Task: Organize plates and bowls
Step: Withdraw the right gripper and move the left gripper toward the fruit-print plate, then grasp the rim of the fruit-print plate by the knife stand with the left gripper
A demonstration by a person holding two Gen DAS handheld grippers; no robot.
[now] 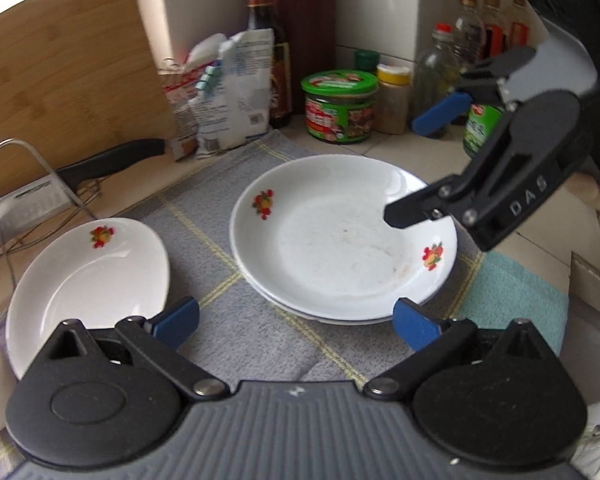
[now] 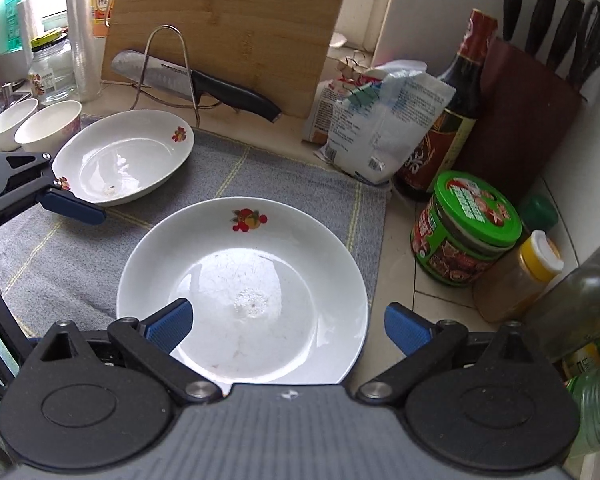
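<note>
With both my left gripper (image 1: 296, 320) and right gripper (image 2: 286, 326) spread wide and empty, the stacked plates (image 1: 342, 236) sat at 12 o'clock, the single plate (image 1: 88, 280) at 10, where a shallow rim pinch risked slipping.

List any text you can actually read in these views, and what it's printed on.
"DAS": on the right claw arm, seen from the left wrist view.
Green-lidded jar: label print too blurred to read.
Dark sauce bottle: label unreadable.
White packet: print too small.
Knife blade: marking too small.
</note>
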